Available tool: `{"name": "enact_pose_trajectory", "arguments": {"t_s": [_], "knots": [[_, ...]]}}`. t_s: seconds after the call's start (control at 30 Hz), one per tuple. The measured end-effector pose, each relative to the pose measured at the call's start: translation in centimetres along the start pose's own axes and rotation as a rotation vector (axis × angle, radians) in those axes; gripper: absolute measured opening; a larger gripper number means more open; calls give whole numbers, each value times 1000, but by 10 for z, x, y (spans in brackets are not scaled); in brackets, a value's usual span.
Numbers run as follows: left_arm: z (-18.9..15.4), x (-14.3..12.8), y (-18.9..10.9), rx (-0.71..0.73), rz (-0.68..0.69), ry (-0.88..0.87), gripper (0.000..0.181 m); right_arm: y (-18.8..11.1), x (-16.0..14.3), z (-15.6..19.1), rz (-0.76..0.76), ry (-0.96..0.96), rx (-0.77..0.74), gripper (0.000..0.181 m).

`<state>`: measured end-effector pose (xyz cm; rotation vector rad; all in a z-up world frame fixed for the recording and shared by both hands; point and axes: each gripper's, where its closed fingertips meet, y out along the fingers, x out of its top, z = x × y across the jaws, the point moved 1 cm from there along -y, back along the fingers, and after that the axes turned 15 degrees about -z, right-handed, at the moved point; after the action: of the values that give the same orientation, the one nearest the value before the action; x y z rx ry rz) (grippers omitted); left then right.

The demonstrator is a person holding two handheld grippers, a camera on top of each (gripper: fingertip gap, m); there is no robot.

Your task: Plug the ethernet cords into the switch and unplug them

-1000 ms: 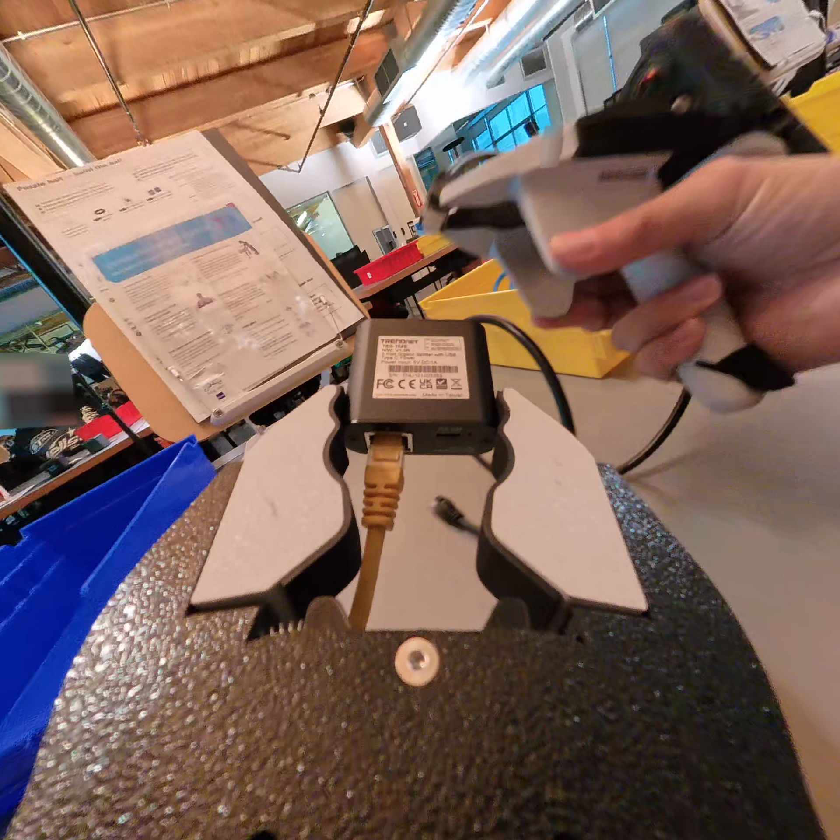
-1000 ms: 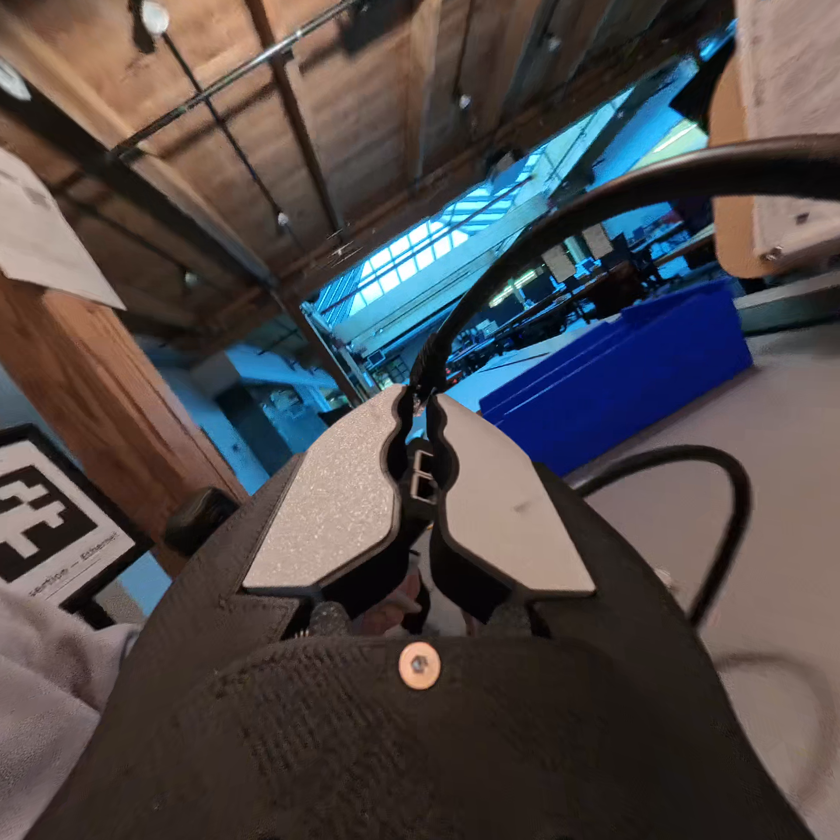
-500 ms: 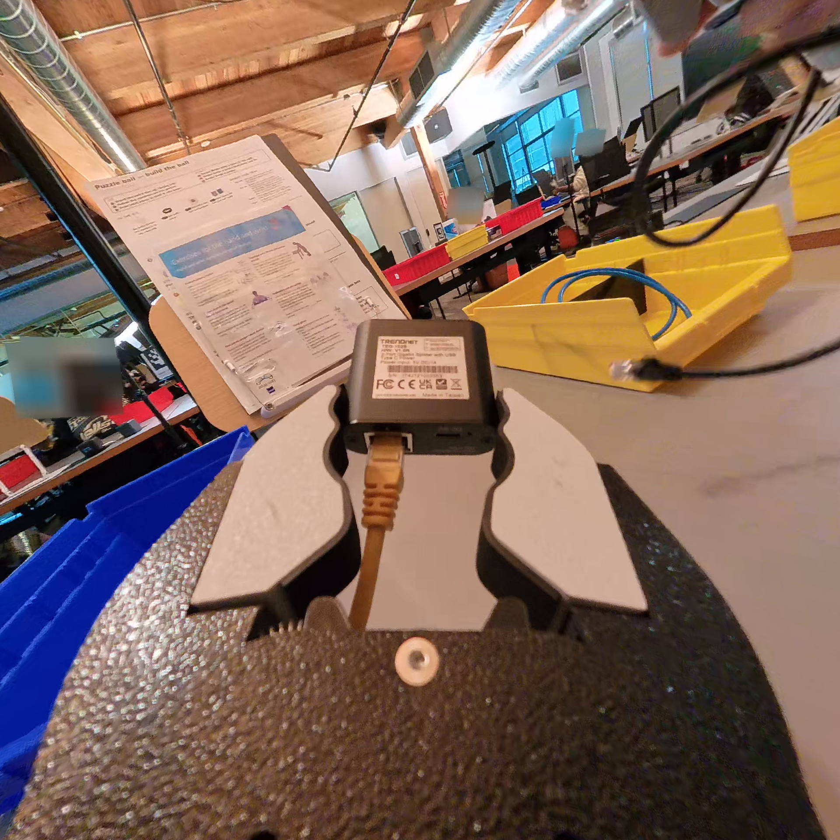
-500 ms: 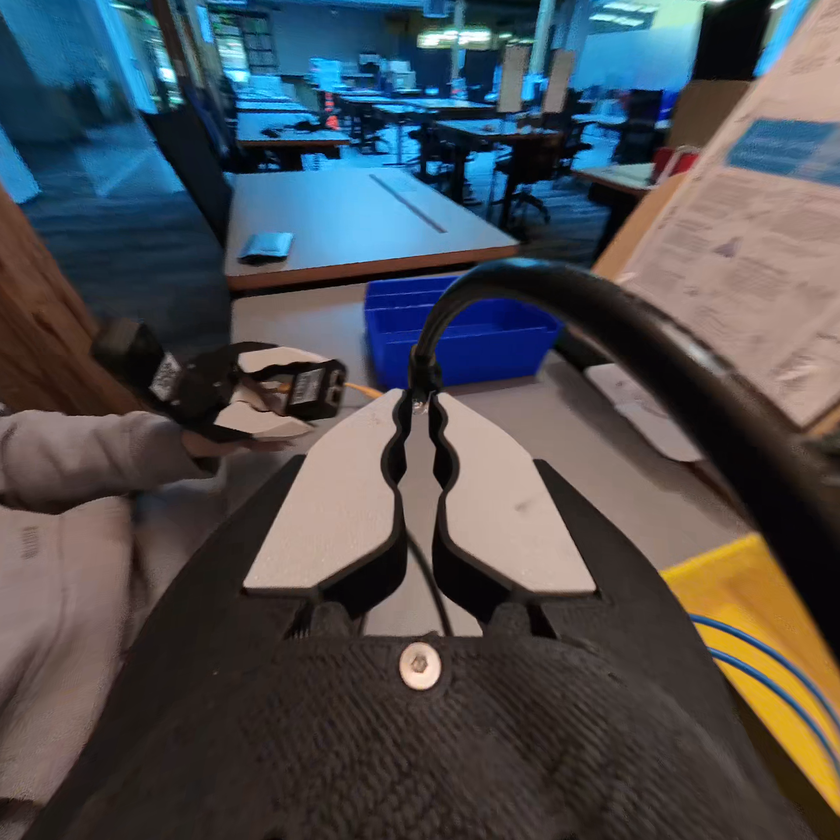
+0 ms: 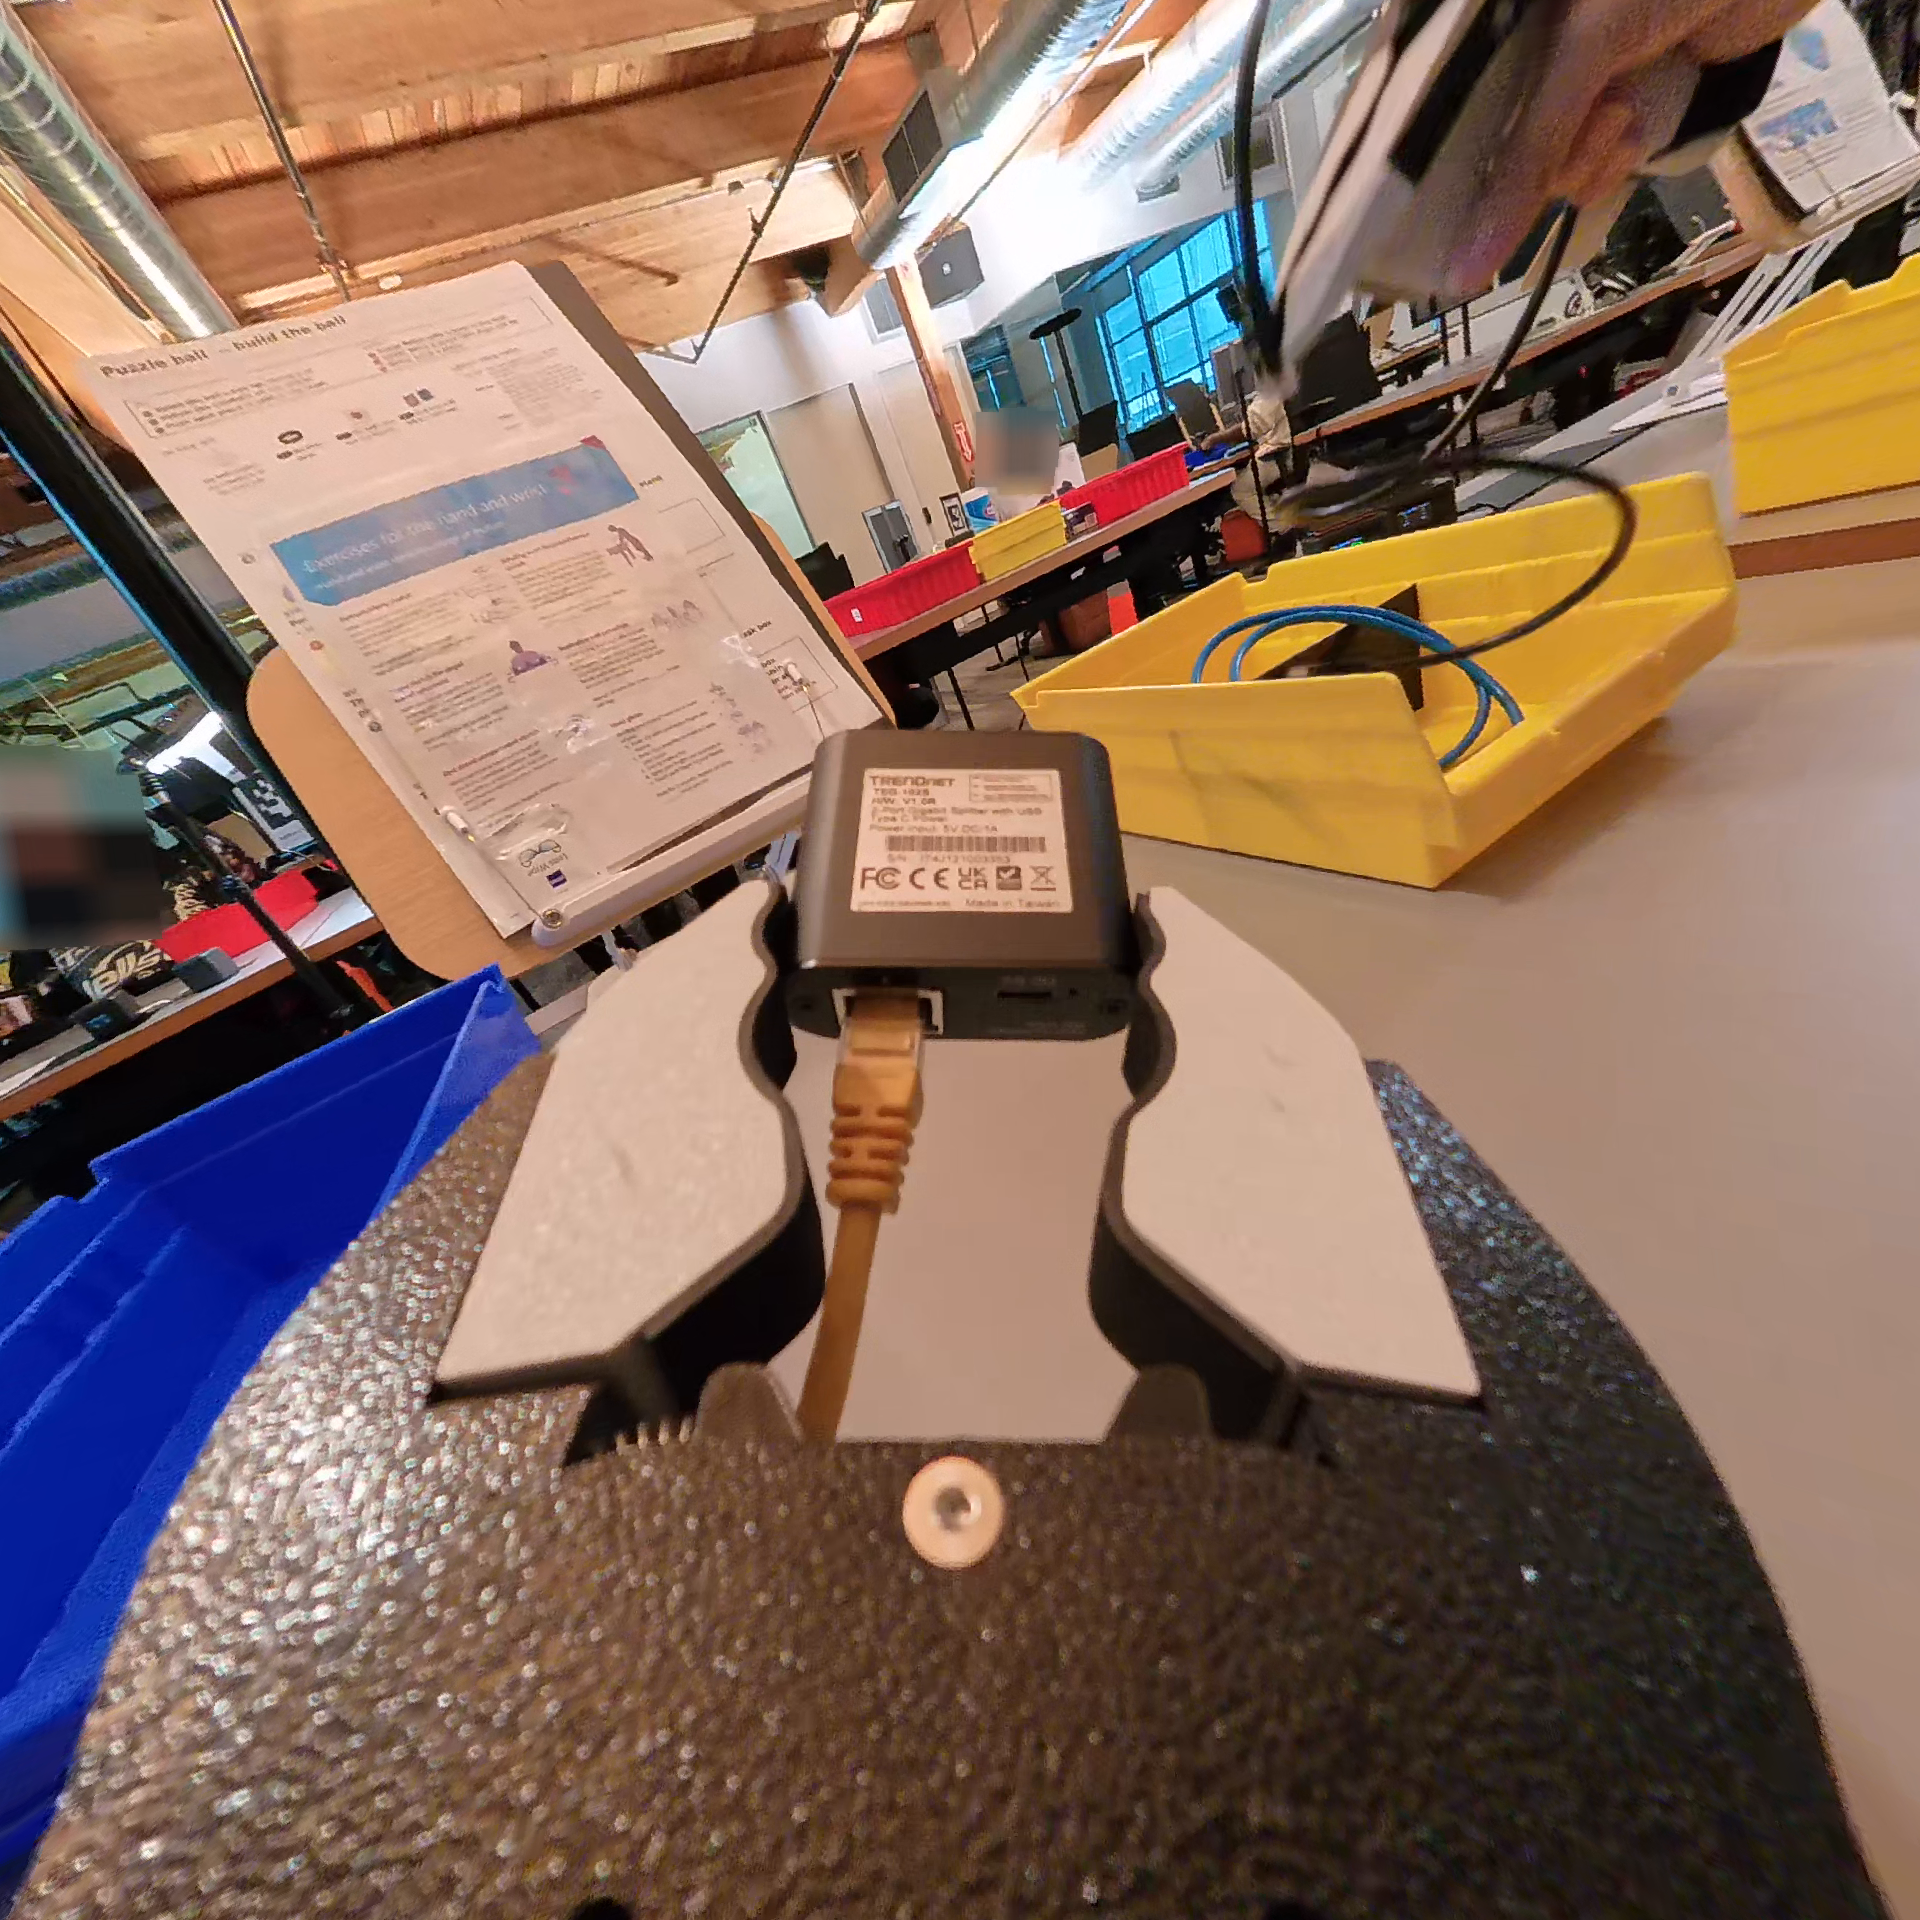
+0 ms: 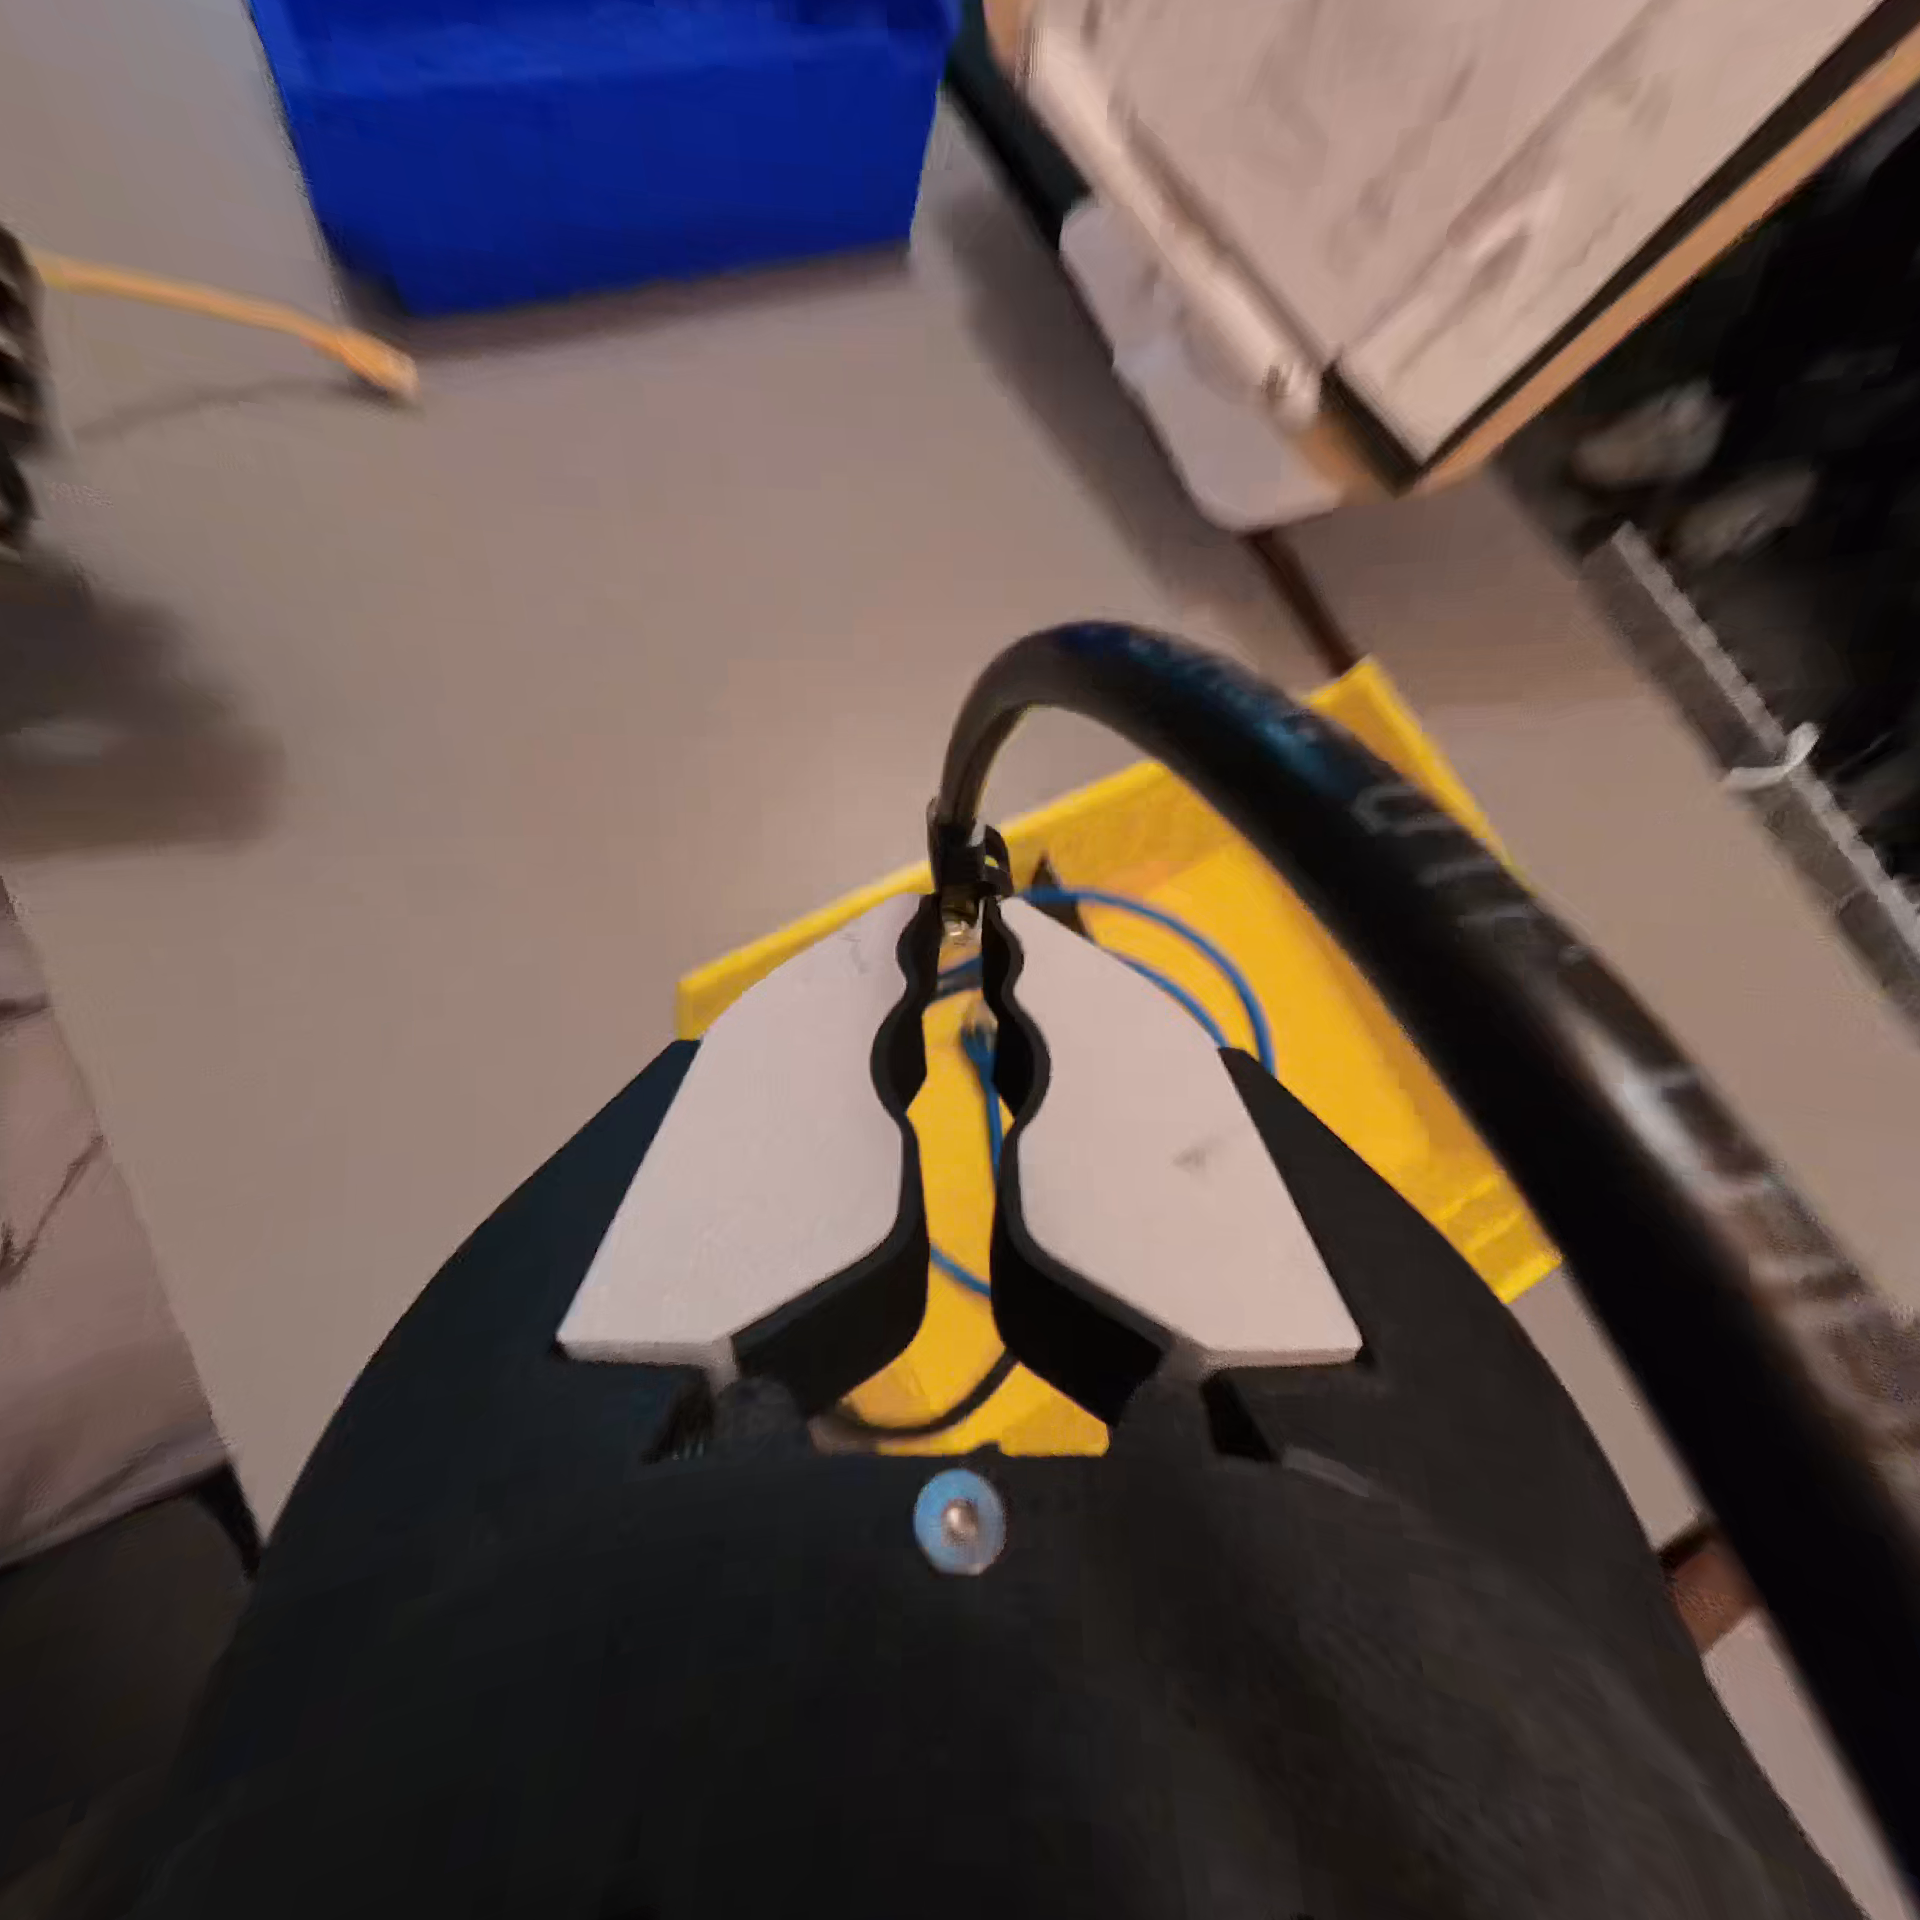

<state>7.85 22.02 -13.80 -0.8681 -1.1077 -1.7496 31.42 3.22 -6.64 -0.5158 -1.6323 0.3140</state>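
The right claw [image 6: 961,914] has swung over the yellow plastic bin [image 6: 1340,1049] (blue cable [image 6: 1195,961] coiled inside), clenched on the black cord's plug [image 6: 961,862]. Left claw [image 5: 956,956] grips the small black switch [image 5: 961,862] above the grey counter [image 5: 1610,1039], yellow ethernet cord [image 5: 868,1143] plugged in.

- Left wrist view: low over the table [image 5: 1621,1039], looking level along its fingers, close on the switch [image 5: 961,862], yellow bin [image 5: 1351,748] beyond to the right.
- Right wrist view: high, tilted steeply down, near above the yellow bin [image 6: 1351,1049].
- Shared: yellow bin, blue bin [image 5: 208,1226] [image 6: 613,135], table.
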Motion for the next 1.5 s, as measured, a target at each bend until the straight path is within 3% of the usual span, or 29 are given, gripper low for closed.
{"name": "enact_pose_trajectory", "arguments": {"t_s": [0.1,0.2,0.4,0.5,0.57,0.77,0.9,1.0,1.07,1.17,1.23,1.3,1.37,1.5], "knots": [[-2,-3,1,-12,7,-1,61,19,-56,-7,231,32,26,8],[-2,-5,1,-15,11,-4,61,37,-97,4,365,112,121,8],[-1,-10,0,-16,21,-7,61,58,-159,18,627,105,195,8],[0,-12,-1,-15,28,-6,61,60,-173,17,703,104,198,9],[1,-13,-1,-12,30,-8,61,52,-175,18,764,79,216,19],[2,-16,-3,-20,40,-19,61,15,-156,11,911,-77,208,72],[3,-13,-3,-15,36,-14,61,6,-132,16,842,-33,214,71],[5,-13,-4,-10,33,-25,61,0,-115,43,746,35,367,67],[4,-14,-3,-12,35,-39,61,-10,-120,54,815,107,430,60],[0,-17,-2,-23,39,-47,61,-29,-143,38,1044,98,403,50],[-3,-17,-1,-33,47,-40,61,-34,-143,38,1076,140,433,41],[-4,-18,-1,-40,47,-45,61,-27,-125,62,958,325,587,31],[-4,-18,0,-39,49,-46,61,-21,-110,69,882,441,634,35],[-3,-18,-1,-40,49,-45,61,-13,-110,51,815,328,557,46]]}}
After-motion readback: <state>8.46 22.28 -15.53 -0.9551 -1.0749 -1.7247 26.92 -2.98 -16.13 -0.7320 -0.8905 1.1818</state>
